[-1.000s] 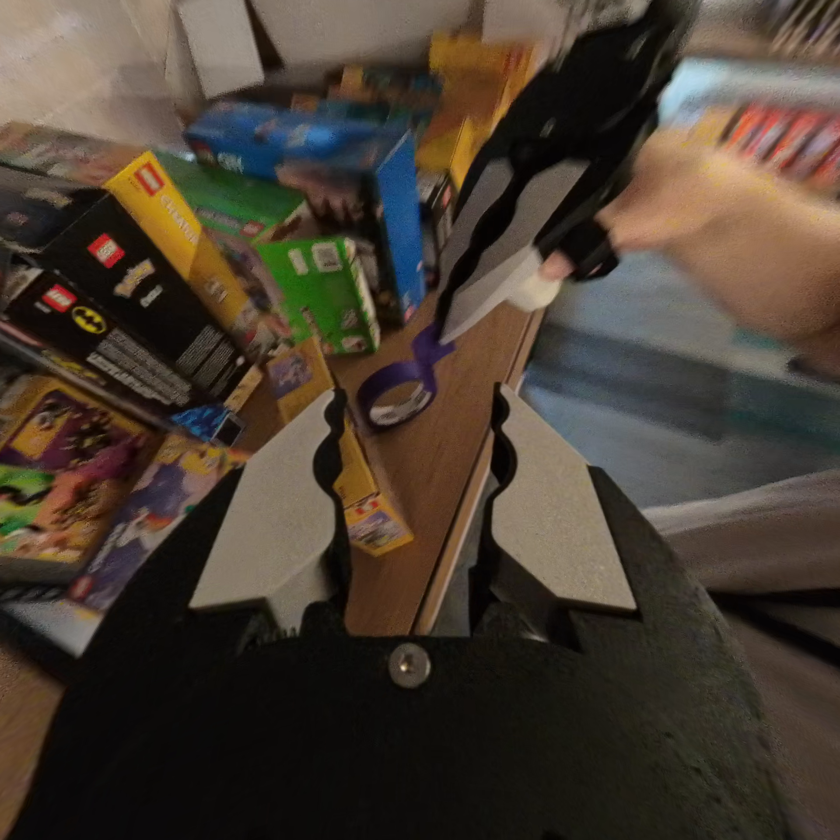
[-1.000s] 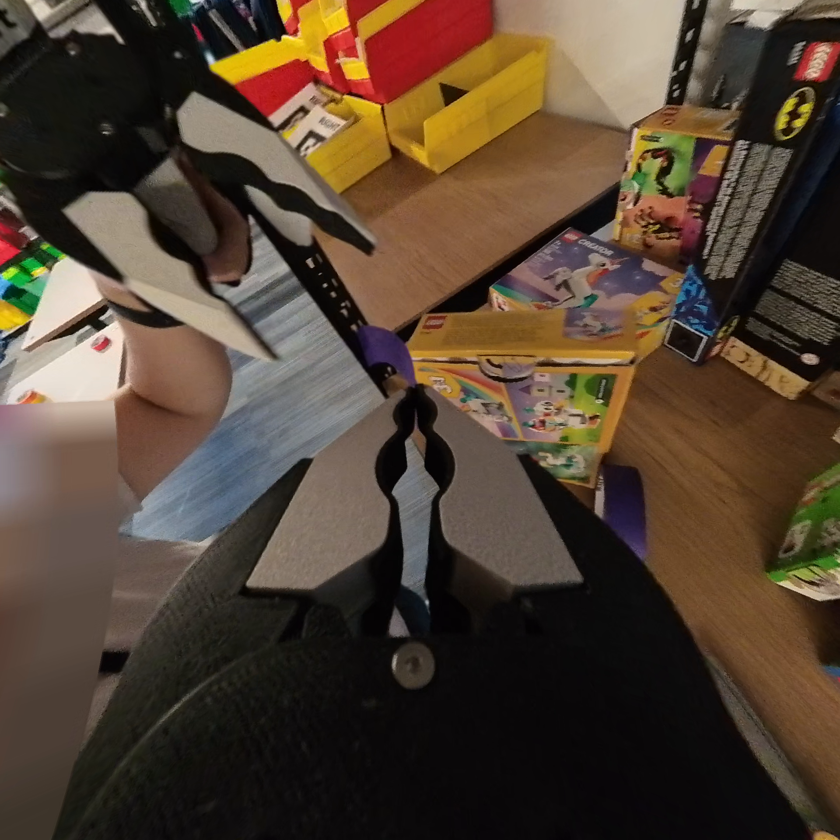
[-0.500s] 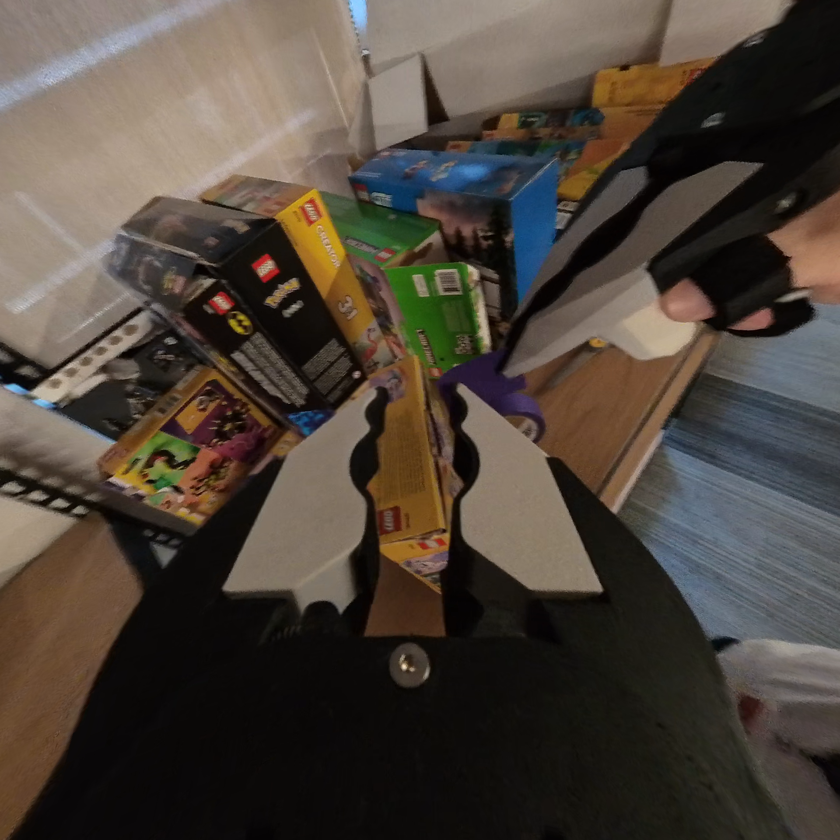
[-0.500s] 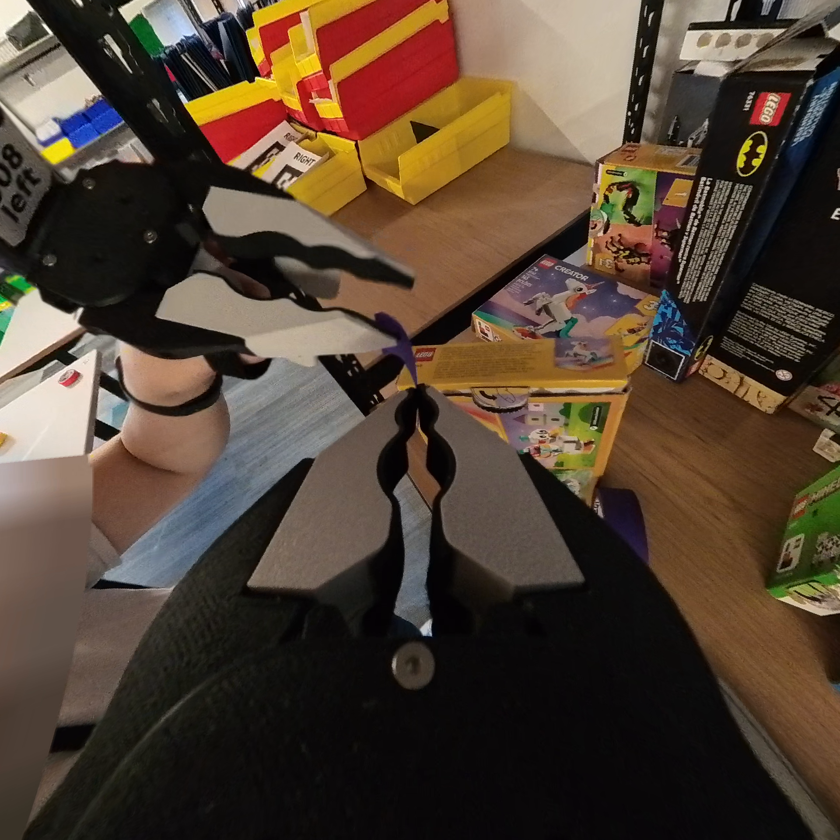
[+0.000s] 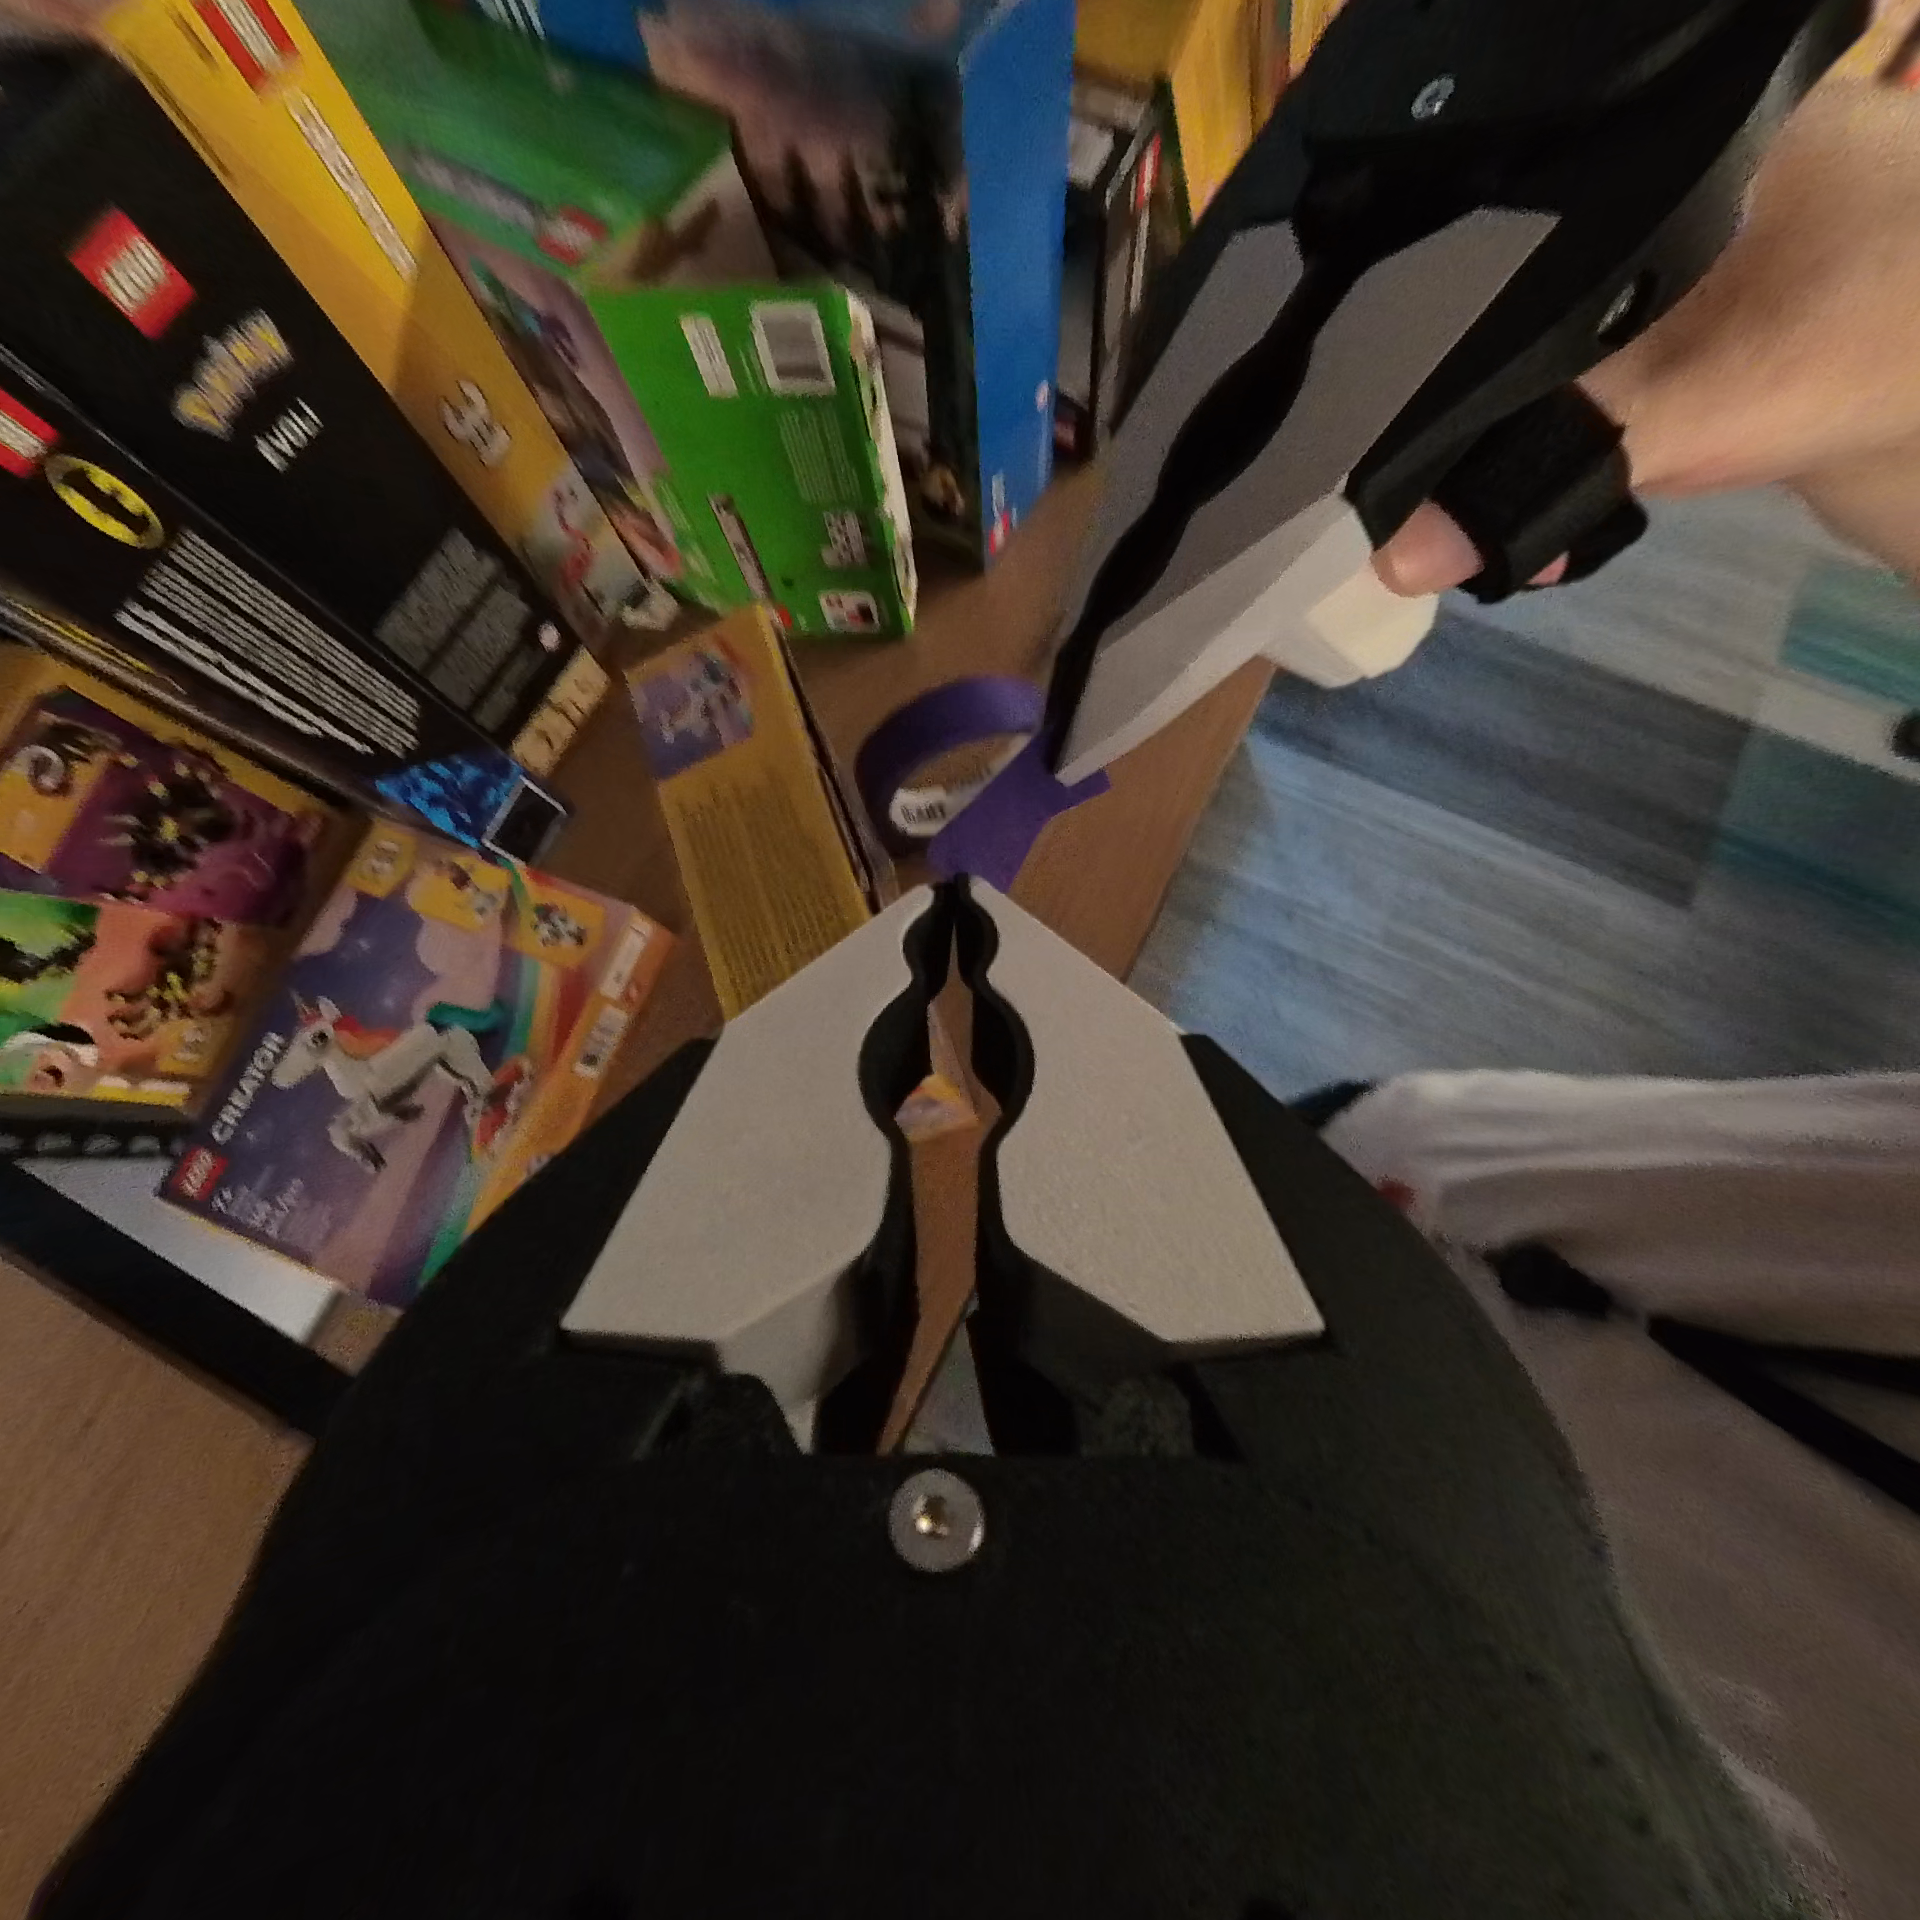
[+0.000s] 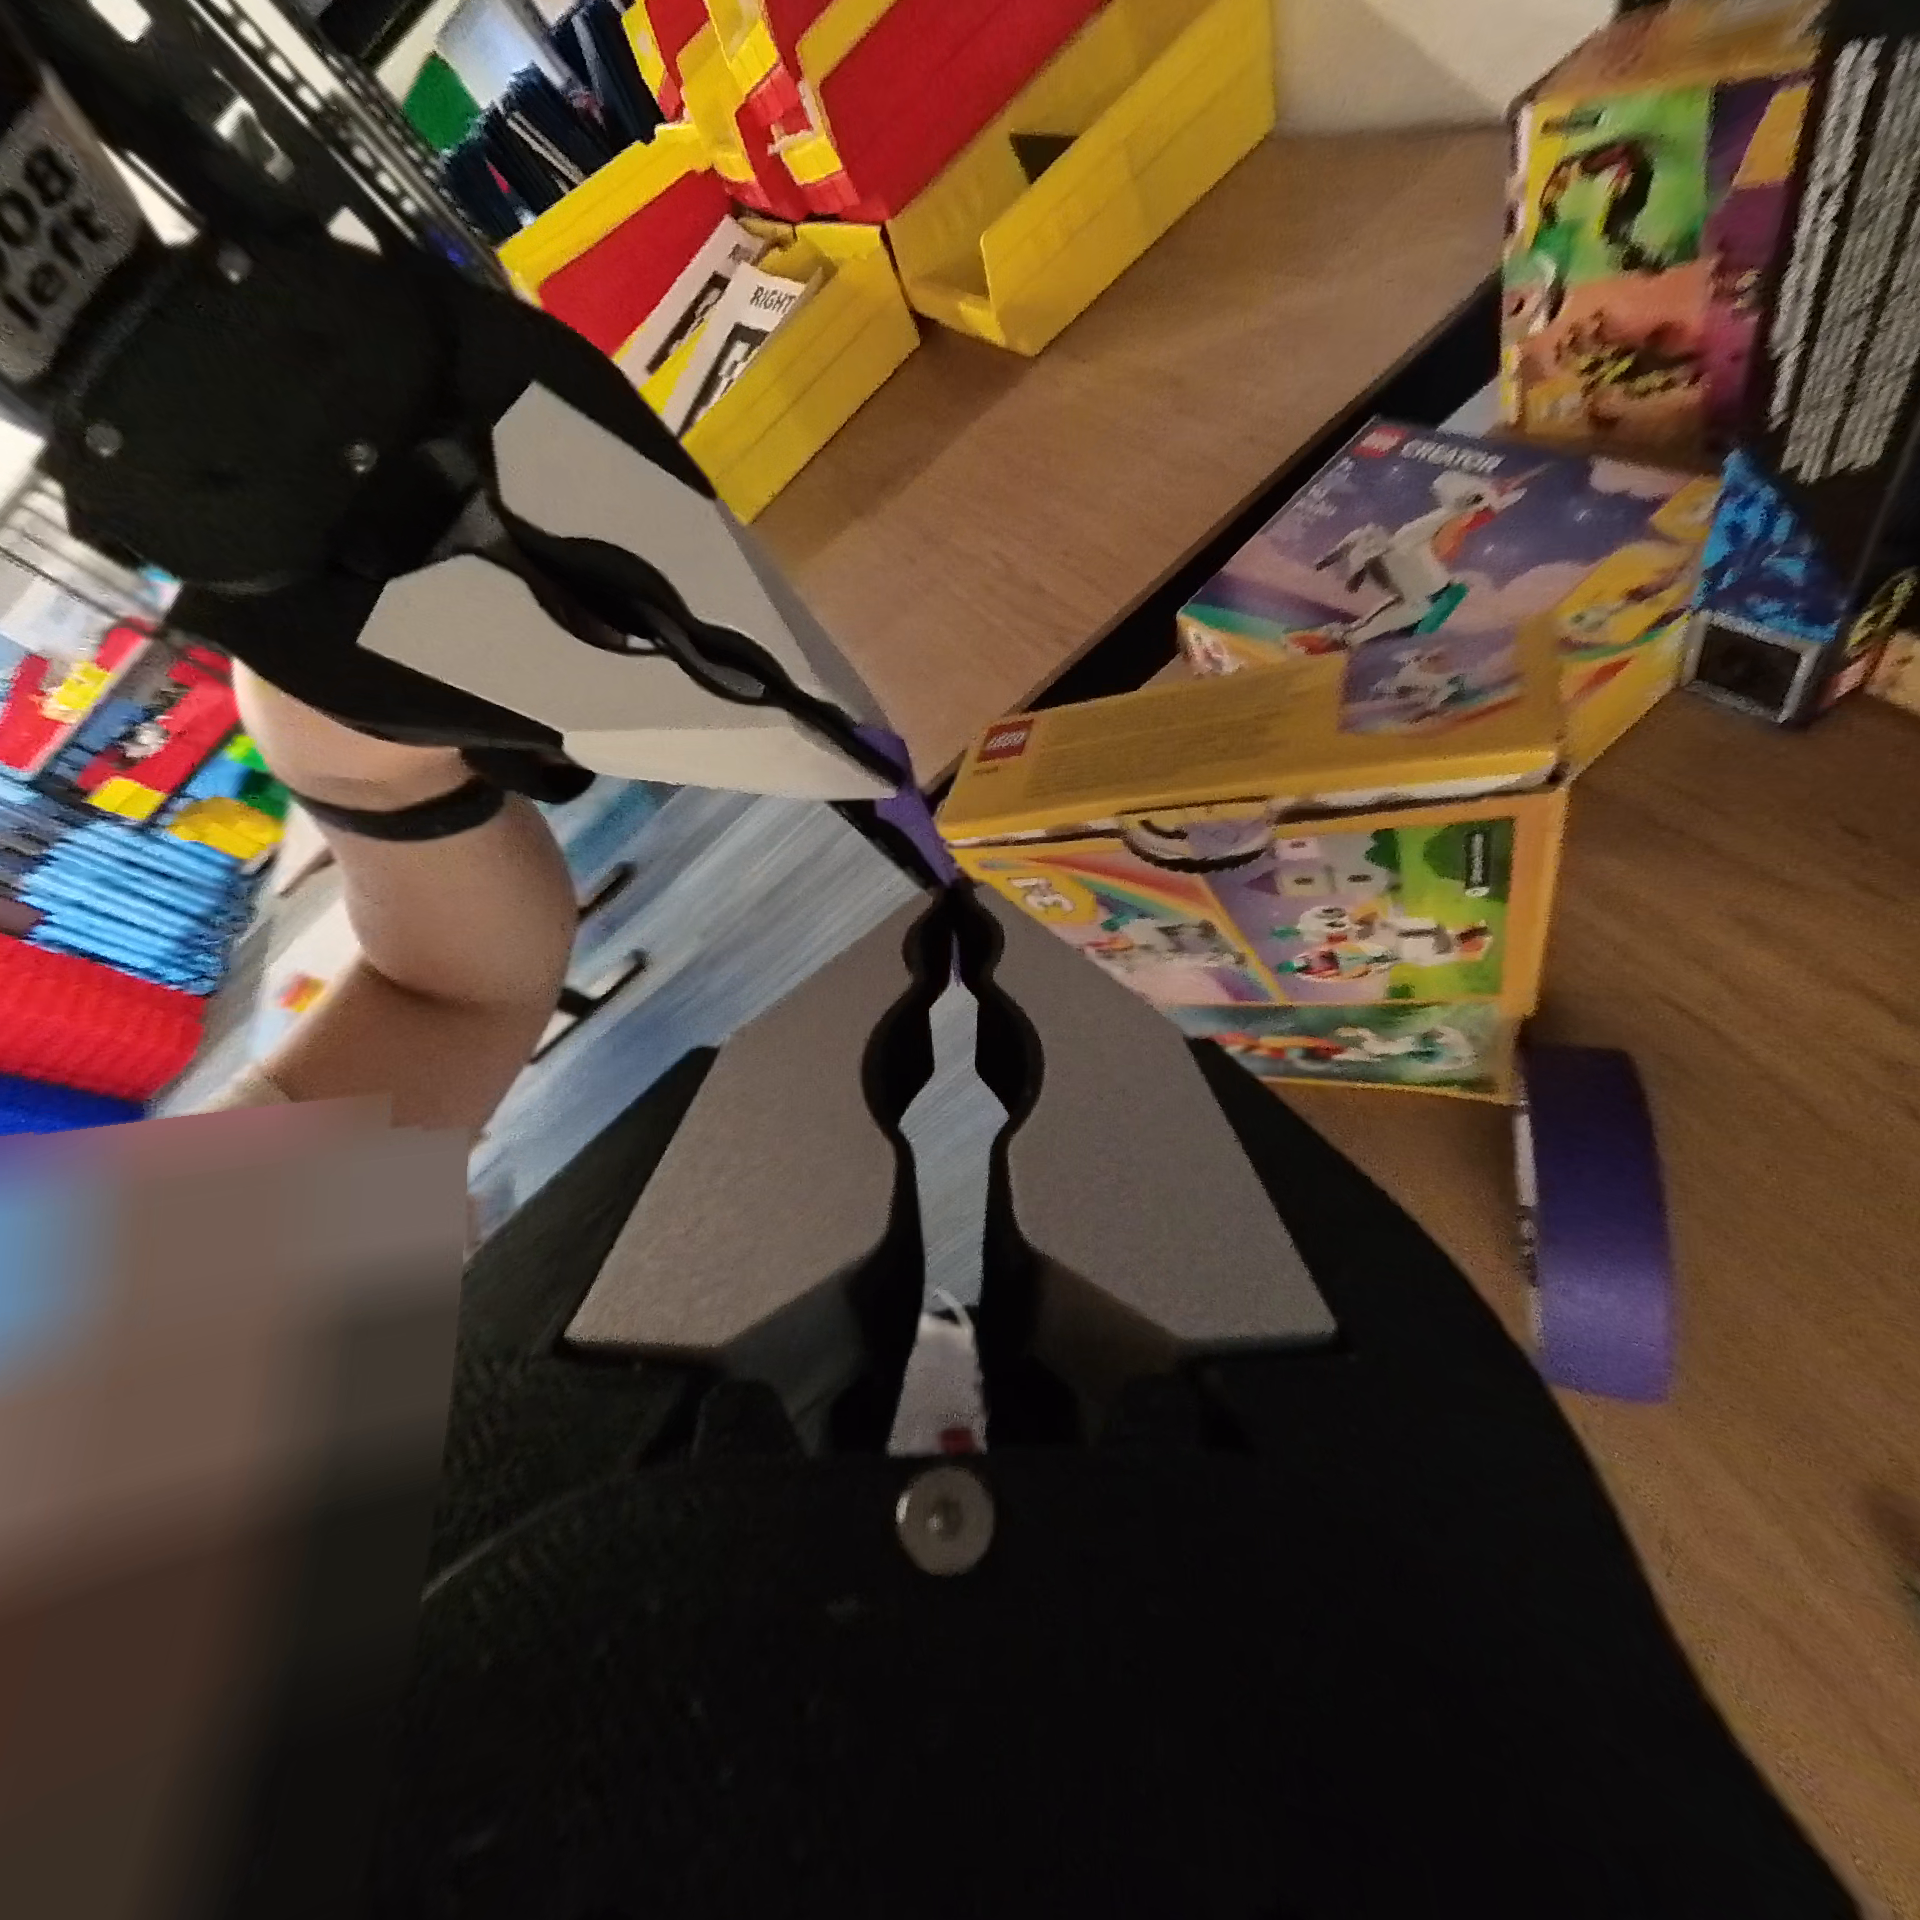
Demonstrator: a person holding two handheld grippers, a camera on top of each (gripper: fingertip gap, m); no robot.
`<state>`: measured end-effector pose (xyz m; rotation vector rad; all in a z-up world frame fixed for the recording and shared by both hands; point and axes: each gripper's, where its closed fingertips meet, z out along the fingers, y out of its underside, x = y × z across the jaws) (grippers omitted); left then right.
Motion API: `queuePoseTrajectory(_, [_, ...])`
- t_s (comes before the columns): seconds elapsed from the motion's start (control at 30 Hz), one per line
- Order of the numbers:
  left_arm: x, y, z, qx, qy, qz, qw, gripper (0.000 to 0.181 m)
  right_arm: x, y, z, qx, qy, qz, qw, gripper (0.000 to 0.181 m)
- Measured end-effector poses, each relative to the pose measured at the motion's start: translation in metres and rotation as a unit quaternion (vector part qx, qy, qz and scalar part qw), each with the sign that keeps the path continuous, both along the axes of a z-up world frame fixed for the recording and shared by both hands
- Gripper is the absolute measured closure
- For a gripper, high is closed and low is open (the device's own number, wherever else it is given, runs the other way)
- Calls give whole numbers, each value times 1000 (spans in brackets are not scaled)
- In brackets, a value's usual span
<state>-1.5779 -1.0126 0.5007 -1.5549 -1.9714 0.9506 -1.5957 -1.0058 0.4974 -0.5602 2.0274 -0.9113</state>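
Left gripper (image 5: 957,896): textured black body, two pale grey wavy-edged fingers (image 5: 790,1122), one silver screw (image 5: 936,1531). Right gripper (image 6: 954,902): identical build. Black fingerless glove (image 5: 1527,499) worn.

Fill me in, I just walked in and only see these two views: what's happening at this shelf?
A person holds a gripper in each hand over a wooden shelf crowded with toy building-set boxes. Both the left gripper and the right gripper are shut on a short strip of purple tape stretched between their tips. The purple tape roll stands on the shelf beside a yellow box.
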Motion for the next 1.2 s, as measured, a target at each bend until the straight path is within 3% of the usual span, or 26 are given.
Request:
queuePoseTrajectory(0.23, [13,-6,-23,124,-189,-1,974,181,16,2,-13,122,-52,28,991,181])
queuePoseTrajectory(0.43, [18,-20,-31,131,-295,9,947,181,27,-6,-15,131,-73,8,989,181])
queuePoseTrajectory(0.9, [25,-26,-48,124,-383,-16,915,181,36,-10,-31,151,-109,-3,983,181])
queuePoseTrajectory(1.2, [23,-24,-54,116,-391,-24,913,181,33,-7,-39,161,-121,3,980,181])
